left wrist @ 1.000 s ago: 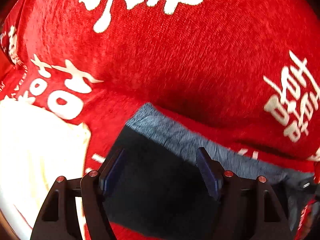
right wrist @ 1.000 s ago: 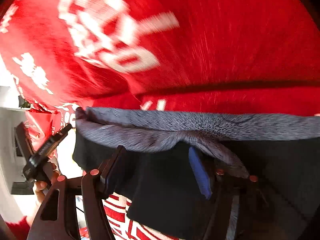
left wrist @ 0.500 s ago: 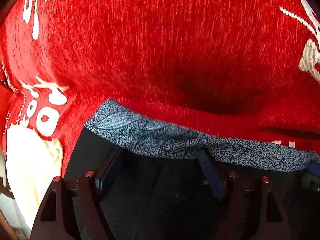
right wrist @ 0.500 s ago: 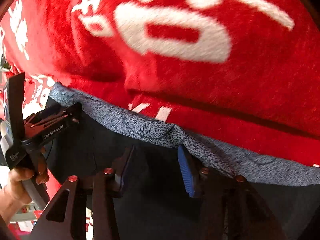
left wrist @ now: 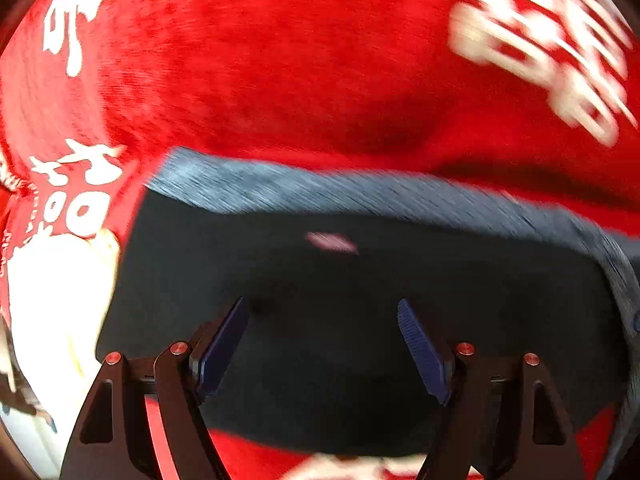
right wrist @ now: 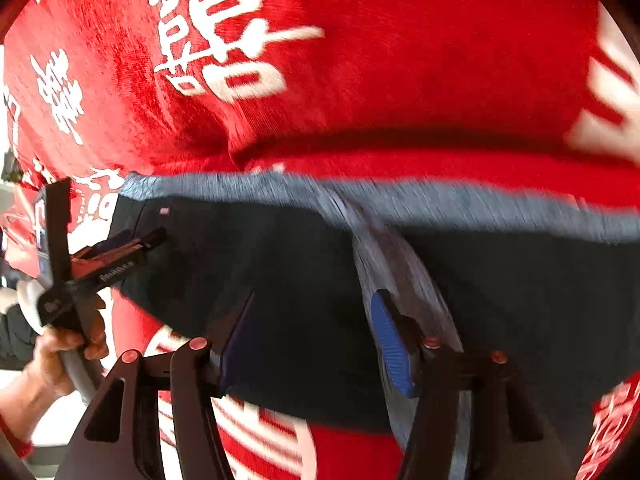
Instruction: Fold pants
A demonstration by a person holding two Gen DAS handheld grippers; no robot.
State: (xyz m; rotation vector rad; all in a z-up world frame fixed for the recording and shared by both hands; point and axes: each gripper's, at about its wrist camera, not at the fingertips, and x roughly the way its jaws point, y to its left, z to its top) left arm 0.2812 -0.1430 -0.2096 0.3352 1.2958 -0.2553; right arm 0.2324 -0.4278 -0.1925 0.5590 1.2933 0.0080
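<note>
Pants: dark pants (left wrist: 328, 280) with a speckled grey waistband (left wrist: 360, 194) are spread flat on a red cloth (left wrist: 280, 72) printed with white characters; the waistband forms the far edge in both views.
Left gripper: the left gripper (left wrist: 322, 344) is held open just above the dark fabric, its blue pads (left wrist: 420, 350) well apart; nothing is pinched between them. Its jaws have widened slightly within the last second.
Right gripper: the right gripper (right wrist: 312, 340) is seen with its jaws apart; they have just been opening. Dark fabric lies under the gap, and a grey band of the pants (right wrist: 400, 264) runs behind the right-hand pad (right wrist: 390, 344); whether that pad touches it cannot be told.
Surroundings: a pale cream patch (left wrist: 56, 300) is seen at the left edge of the red cloth; the table beneath is hidden by the cloth.
Left view only: a small pinkish label (left wrist: 330, 242) sits on the dark fabric below the waistband, blurred.
Right view only: the left gripper (right wrist: 100, 256) is seen from the side over the pants' left corner, held by the person's hand (right wrist: 60, 344), with a red cuff (right wrist: 16, 446) at the wrist.
</note>
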